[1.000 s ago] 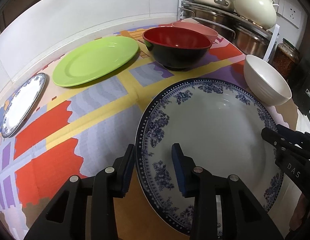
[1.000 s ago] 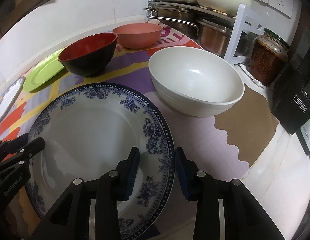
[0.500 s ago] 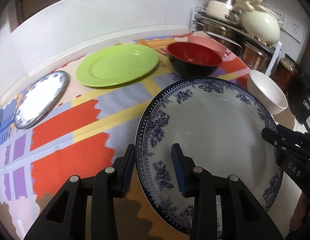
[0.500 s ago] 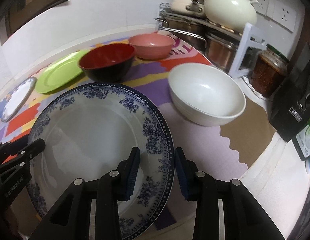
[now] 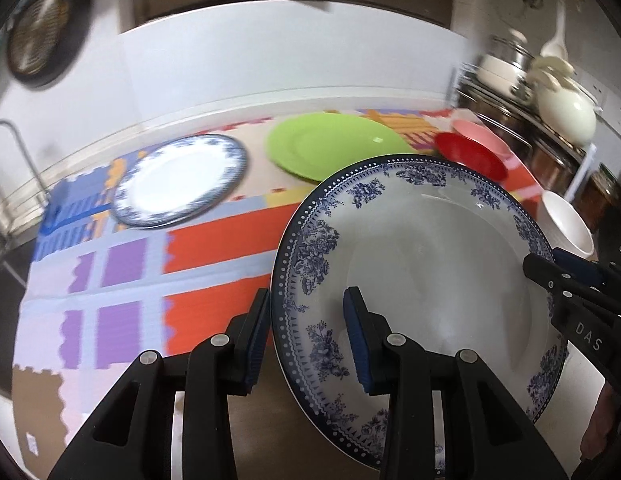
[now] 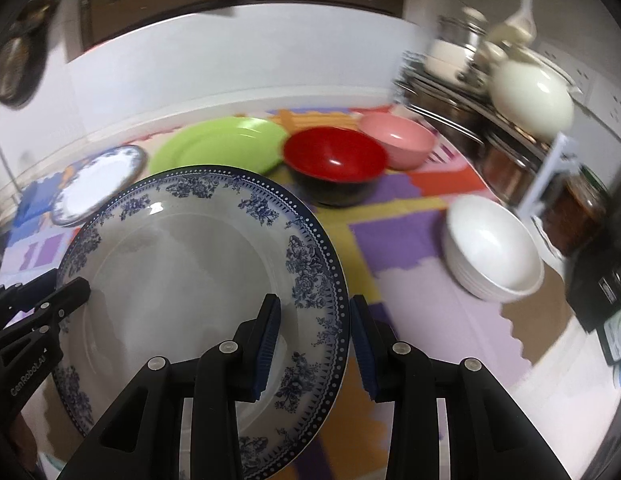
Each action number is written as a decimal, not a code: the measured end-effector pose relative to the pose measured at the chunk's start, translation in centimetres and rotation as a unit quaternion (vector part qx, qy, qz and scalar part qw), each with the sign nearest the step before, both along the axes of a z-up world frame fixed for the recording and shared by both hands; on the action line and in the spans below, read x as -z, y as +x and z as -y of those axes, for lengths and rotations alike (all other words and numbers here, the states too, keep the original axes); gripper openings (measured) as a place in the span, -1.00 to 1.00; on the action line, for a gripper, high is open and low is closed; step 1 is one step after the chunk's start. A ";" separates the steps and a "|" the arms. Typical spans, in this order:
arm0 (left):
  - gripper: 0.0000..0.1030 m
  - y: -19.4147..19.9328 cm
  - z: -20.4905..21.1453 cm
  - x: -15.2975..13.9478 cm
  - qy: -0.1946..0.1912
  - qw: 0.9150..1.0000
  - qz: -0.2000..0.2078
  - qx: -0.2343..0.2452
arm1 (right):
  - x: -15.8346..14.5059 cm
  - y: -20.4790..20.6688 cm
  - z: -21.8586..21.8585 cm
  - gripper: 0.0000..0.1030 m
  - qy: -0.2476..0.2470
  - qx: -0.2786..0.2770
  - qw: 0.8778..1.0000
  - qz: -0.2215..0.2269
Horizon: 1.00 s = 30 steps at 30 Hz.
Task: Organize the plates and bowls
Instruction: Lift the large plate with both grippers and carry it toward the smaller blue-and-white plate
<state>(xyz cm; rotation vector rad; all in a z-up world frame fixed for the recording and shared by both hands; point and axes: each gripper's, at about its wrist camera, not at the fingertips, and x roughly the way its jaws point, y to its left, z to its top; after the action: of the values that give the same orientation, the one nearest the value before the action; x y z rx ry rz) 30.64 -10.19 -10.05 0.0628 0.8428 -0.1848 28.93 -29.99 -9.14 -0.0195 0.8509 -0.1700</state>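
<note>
A large blue-and-white floral plate [image 5: 430,264] [image 6: 182,280] hangs tilted above the colourful mat, held at opposite rims. My left gripper [image 5: 308,312] is shut on its left rim and shows in the right wrist view as black fingers [image 6: 70,292]. My right gripper [image 6: 314,316] is shut on its right rim, and its fingers [image 5: 550,268] show in the left wrist view. On the mat lie a smaller blue-rimmed plate [image 5: 178,180] [image 6: 98,184], a green plate [image 5: 334,146] [image 6: 218,144], a red-and-black bowl [image 6: 334,160], a pink bowl [image 6: 398,140] and a white bowl [image 6: 490,240].
A metal rack [image 6: 470,108] with steel pots and a cream pot [image 6: 530,100] stands at the back right. A dark jar [image 6: 578,212] and a black appliance [image 6: 606,272] stand at the right edge. A wire sink rack [image 5: 6,184] is at the far left.
Both grippers have lifted the large plate and carried it leftward. The bowls have dropped away to the right, and the small blue-rimmed plate and green plate have come closer to the centre.
</note>
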 end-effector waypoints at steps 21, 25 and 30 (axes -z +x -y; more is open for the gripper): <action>-0.29 -1.6 -14.1 1.1 0.007 0.991 -0.014 -0.136 | 1.7 2.9 -14.7 -0.29 0.013 -0.136 0.990 -0.015; -0.29 -1.4 -15.3 2.0 0.010 0.989 -0.022 -0.146 | 2.5 3.2 -16.4 -0.29 0.015 -0.146 0.989 -0.027; -0.29 -1.1 -16.2 3.1 0.010 0.988 -0.038 -0.149 | 3.8 3.8 -17.6 -0.29 0.016 -0.151 0.987 -0.044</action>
<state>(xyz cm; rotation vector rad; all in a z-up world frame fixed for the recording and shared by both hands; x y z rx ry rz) 29.59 6.02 -13.19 -0.0516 0.9185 0.1028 32.72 -12.38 -12.94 -0.1264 0.9282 0.1295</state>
